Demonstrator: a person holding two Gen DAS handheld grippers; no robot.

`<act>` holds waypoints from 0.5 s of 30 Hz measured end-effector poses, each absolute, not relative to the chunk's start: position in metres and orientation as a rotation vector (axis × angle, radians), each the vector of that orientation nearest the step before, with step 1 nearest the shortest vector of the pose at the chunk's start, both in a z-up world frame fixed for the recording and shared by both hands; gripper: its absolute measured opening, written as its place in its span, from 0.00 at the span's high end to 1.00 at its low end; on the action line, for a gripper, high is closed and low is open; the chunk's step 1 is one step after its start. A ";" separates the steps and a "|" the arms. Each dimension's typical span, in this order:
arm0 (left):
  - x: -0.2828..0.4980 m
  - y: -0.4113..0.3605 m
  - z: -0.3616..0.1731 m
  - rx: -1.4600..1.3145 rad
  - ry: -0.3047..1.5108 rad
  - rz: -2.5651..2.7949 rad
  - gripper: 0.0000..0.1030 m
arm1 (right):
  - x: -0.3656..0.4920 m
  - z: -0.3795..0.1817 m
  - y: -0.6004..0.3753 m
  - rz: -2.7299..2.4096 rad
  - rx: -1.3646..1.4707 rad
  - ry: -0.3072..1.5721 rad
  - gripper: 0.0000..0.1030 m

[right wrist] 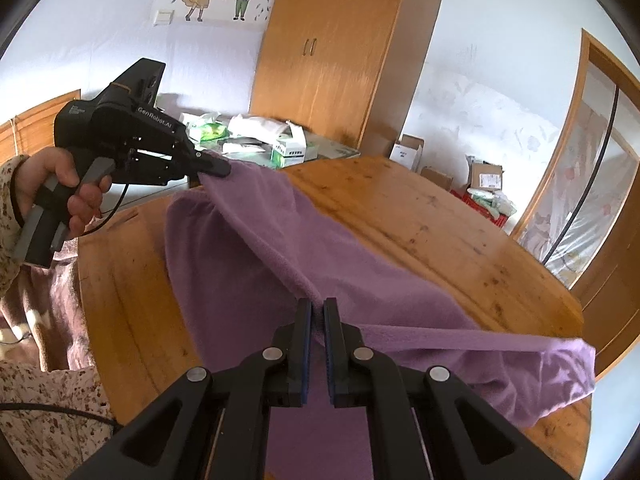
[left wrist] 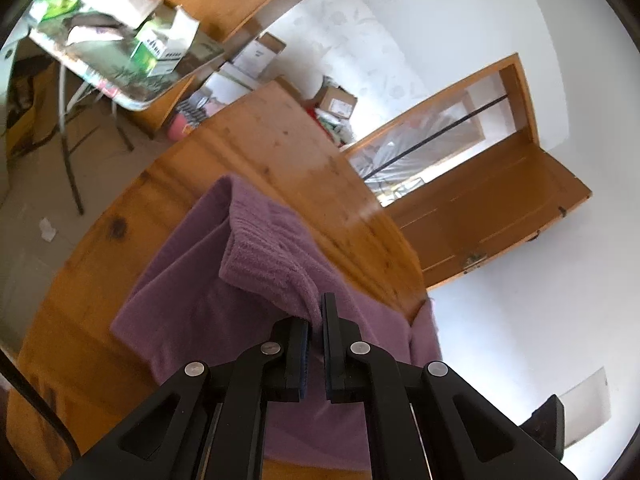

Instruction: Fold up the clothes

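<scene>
A purple knit garment is stretched over the round wooden table. In the right wrist view my right gripper is shut on a pinched fold of the purple cloth near the table's front. The left gripper shows there at upper left, held by a hand in a floral sleeve, shut on the garment's far corner and lifting it. In the left wrist view my left gripper pinches the ribbed edge of the purple garment, which hangs over the wooden table. A sleeve trails off the table's right edge.
A small table with boxes and packets stands behind the round one. A wooden wardrobe is against the back wall. Cardboard boxes sit on the floor at right, near an open door. A pinkish cloth lies at left.
</scene>
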State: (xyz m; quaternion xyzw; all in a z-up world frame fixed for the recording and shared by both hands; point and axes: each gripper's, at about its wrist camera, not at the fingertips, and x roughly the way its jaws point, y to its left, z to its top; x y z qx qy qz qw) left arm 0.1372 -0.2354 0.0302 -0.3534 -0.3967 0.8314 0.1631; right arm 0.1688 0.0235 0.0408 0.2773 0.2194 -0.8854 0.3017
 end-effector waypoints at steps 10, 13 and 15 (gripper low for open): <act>0.147 -0.237 0.011 -1.063 -1.136 2.392 0.95 | 0.178 0.016 0.014 -2.288 0.796 0.634 0.98; 0.148 -0.238 0.004 -1.078 -1.152 2.395 0.95 | 0.177 0.012 0.015 -2.281 0.815 0.616 0.98; 0.148 -0.238 0.001 -1.097 -1.153 2.398 0.95 | 0.177 0.009 0.016 -2.274 0.830 0.600 0.98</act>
